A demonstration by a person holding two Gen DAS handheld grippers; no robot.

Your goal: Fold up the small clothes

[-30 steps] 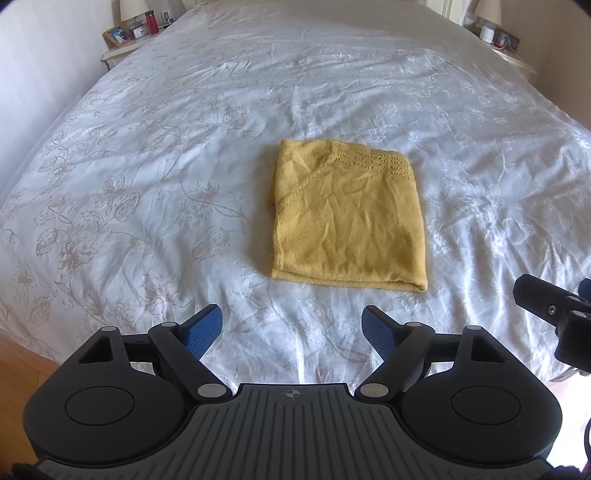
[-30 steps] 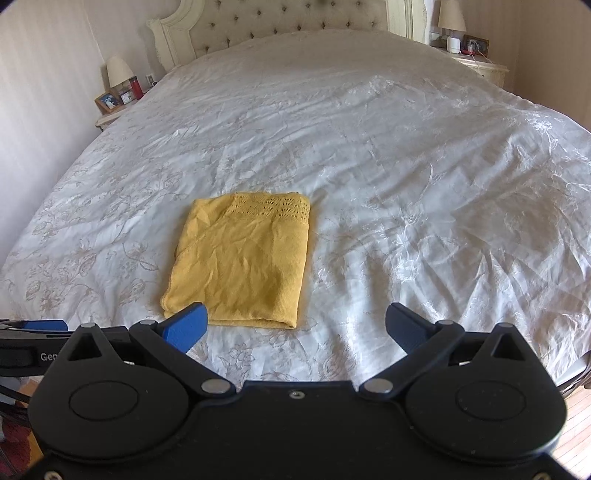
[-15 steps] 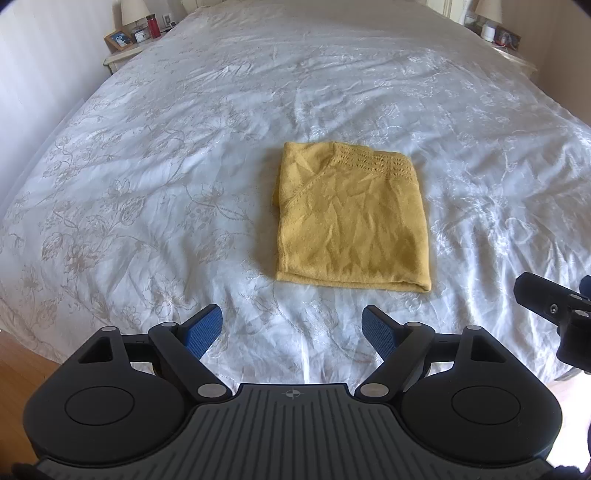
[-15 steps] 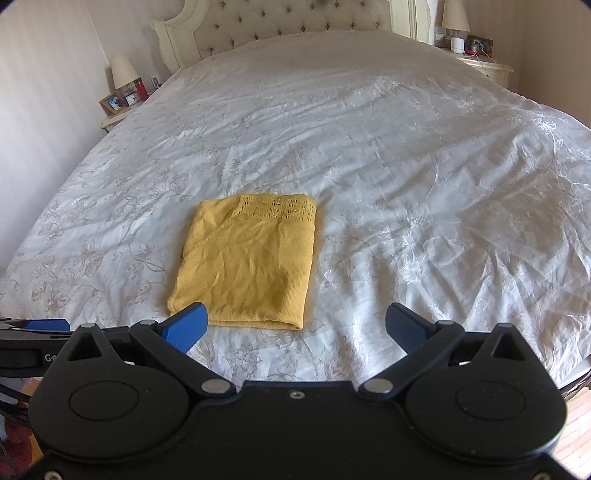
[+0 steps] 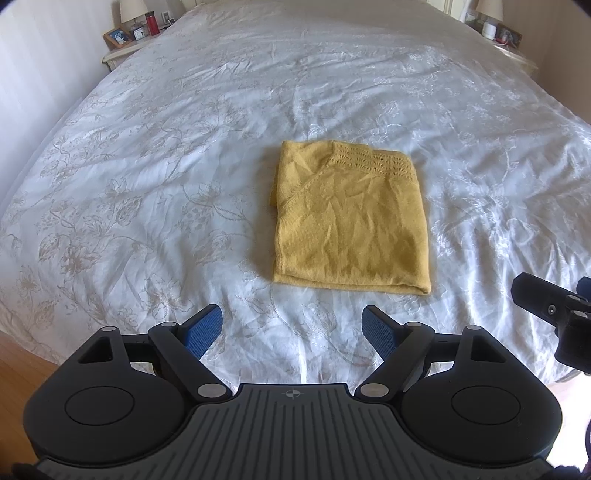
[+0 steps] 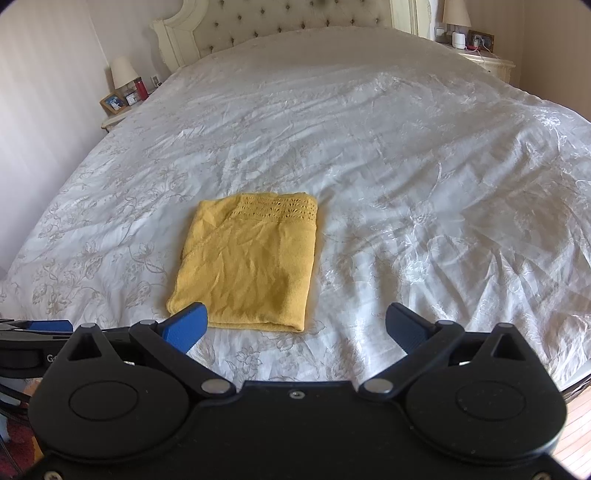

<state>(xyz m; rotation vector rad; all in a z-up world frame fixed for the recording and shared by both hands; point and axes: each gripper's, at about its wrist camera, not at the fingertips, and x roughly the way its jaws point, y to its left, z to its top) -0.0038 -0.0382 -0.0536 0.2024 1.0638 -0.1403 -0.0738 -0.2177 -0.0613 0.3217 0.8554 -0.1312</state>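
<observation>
Lying flat on the white floral bedspread, the yellow knit garment was folded into a neat rectangle, with an openwork lace band along its far edge and a doubled fold at the near edge. Its surface showed fine creases, and a diagonal seam ran across its upper left part. It sat near the foot of the bed, just ahead of my two grippers and touching neither. My left gripper hung above the bedspread with its blue pads spread wide and nothing between them; my right gripper was spread the same way, empty, with the garment ahead and to its left. From my left wrist I saw the garment almost centred, with part of my right gripper poking in at the right edge. My right wrist alone showed the tufted headboard and the whole far end of the bed, plus a lamp, a picture frame and a red bottle on the nightstand at the left. On that view's left edge a blue fingertip of my left gripper showed.
</observation>
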